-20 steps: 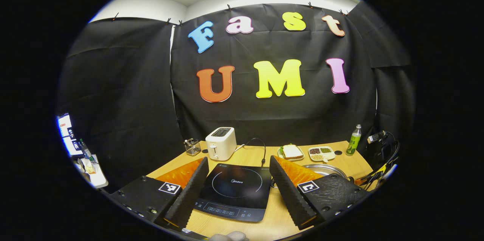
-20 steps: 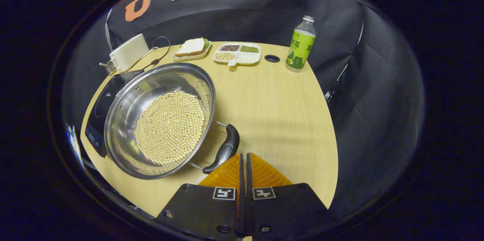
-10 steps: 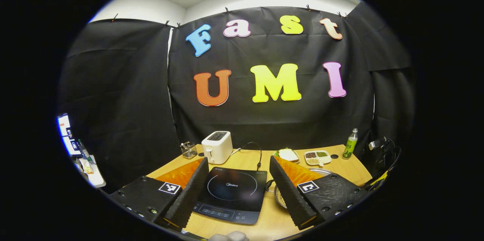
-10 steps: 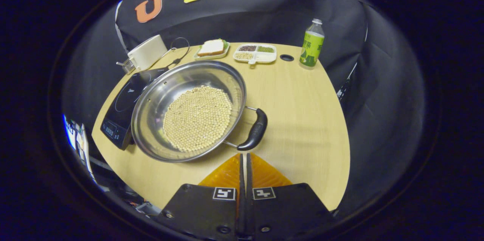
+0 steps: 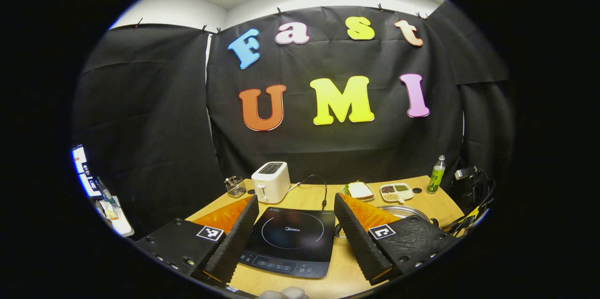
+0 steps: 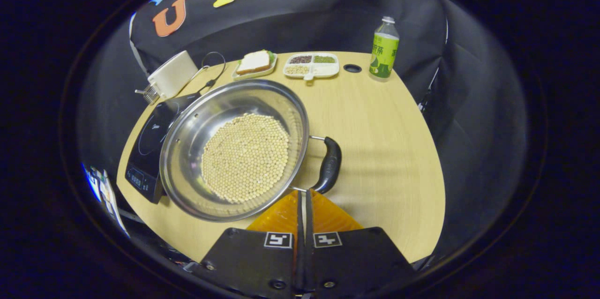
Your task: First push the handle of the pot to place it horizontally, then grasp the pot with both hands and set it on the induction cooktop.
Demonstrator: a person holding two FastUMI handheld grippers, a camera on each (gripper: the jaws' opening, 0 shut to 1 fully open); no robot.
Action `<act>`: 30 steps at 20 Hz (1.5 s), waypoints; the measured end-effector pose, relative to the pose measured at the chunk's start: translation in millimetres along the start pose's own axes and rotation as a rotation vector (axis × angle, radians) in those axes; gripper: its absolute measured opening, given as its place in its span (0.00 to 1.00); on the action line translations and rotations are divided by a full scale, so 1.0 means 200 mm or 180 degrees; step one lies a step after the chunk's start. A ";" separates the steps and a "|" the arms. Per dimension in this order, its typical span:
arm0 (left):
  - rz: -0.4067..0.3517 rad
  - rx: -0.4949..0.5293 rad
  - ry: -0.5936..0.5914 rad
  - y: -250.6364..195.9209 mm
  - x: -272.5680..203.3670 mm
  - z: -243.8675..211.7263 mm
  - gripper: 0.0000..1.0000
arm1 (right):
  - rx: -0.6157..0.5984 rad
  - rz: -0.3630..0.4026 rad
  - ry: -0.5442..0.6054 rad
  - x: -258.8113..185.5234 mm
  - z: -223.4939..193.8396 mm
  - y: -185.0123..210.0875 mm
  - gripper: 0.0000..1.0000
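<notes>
Steel pot (image 6: 234, 149) of loose beads, beside the induction cooktop (image 5: 288, 238).
Rigid, slippery, probably heavy; take both handles. Right hand-held gripper (image 6: 303, 198) closed at black handle (image 6: 329, 165); left hand-held gripper (image 5: 293, 231) open.

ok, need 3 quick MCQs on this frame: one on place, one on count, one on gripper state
1. Where does the pot stand?
A. on the induction cooktop
B. on the table beside the induction cooktop
C. on the toaster

2. How many bottles stand on the table?
A. one
B. two
C. three

3. How are the right gripper's fingers set?
A. wide apart
B. closed together, holding nothing
C. clamped on the pot handle

Key: 1 B, the pot rests on the wood with the induction cooktop at its far side. 2 A, a single green bottle stands at the back edge. 3 B, the fingers meet just short of the pot handle, nothing between them.
</notes>
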State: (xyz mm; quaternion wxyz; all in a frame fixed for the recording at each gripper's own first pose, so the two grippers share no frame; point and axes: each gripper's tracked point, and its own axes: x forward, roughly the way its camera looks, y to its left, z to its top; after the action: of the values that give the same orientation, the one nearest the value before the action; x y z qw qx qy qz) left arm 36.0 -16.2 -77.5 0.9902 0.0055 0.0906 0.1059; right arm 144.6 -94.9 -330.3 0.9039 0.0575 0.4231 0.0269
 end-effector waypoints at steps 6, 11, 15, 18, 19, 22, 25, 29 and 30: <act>0.0008 0.0026 0.0034 -0.02 0.06 -0.03 0.96 | -0.0112 -0.0137 -0.0043 0.07 0.14 -0.11 0.00; -0.0088 0.0051 0.0081 -0.14 0.22 -0.13 0.96 | -0.0352 -0.0281 -0.0414 0.00 0.27 -0.13 0.01; -0.0194 -0.0069 0.0313 -0.26 0.37 -0.30 0.96 | -0.0417 -0.0142 -0.0605 -0.03 0.34 -0.10 0.63; -0.0226 -0.0017 0.0508 -0.32 0.49 -0.46 0.97 | -0.0328 -0.0106 -0.0595 0.02 0.36 -0.10 0.89; -0.0240 0.0014 0.0563 -0.35 0.54 -0.50 0.97 | -0.0323 -0.0095 -0.0585 0.04 0.36 -0.10 0.86; -0.0341 0.0059 0.0767 -0.46 0.65 -0.67 0.97 | -0.0315 -0.0117 -0.0541 0.11 0.37 -0.13 0.89; -0.0471 0.0065 0.0967 -0.57 0.73 -0.84 0.97 | -0.0268 -0.0081 -0.0496 0.18 0.37 -0.12 0.85; -0.0563 0.0084 0.1213 -0.68 0.81 -1.04 0.97 | -0.0209 -0.0019 -0.0421 0.26 0.35 -0.10 0.89; -0.0585 0.0063 0.1272 -0.70 0.81 -1.08 0.97 | -0.0196 -0.0004 -0.0418 0.28 0.35 -0.10 0.89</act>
State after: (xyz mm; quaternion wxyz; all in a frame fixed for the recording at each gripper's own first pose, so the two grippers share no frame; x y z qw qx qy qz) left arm 182.3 -121.2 -324.1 0.9580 -0.0141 0.2863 0.0133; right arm 234.2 -115.9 -330.3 0.9311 0.0311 0.3618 0.0354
